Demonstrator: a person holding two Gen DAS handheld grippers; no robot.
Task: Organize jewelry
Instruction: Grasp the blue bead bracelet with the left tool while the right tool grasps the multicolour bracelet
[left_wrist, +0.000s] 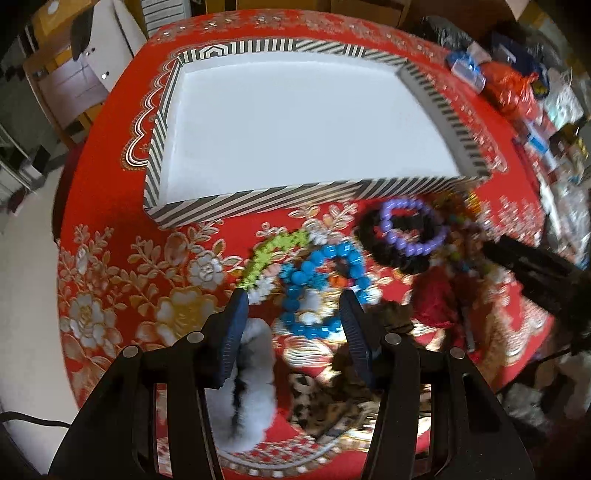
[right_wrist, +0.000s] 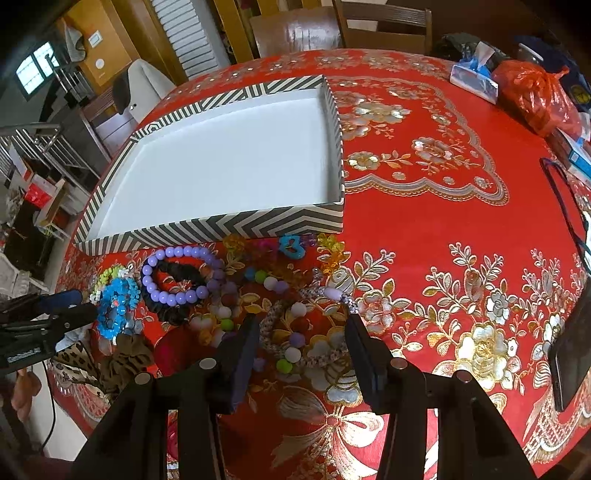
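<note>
A striped box (left_wrist: 258, 206) with a white empty inside (right_wrist: 221, 162) stands on the red tablecloth. A heap of jewelry lies in front of it. My left gripper (left_wrist: 293, 301) is open just above a blue bead bracelet (left_wrist: 321, 266), with a white fluffy scrunchie (left_wrist: 255, 354) under its left finger. It also shows in the right wrist view (right_wrist: 70, 306). My right gripper (right_wrist: 301, 325) is open over a braided bracelet (right_wrist: 271, 325) and pastel beads (right_wrist: 291, 354). A purple bead bracelet (right_wrist: 173, 273) lies on a black scrunchie (right_wrist: 173, 314).
A leopard scrunchie (left_wrist: 317, 406) and a brown one (right_wrist: 125, 358) lie near the table's front edge. A tissue pack (right_wrist: 472, 77), an orange bag (right_wrist: 532, 96) and a black phone (right_wrist: 572, 350) lie at the right.
</note>
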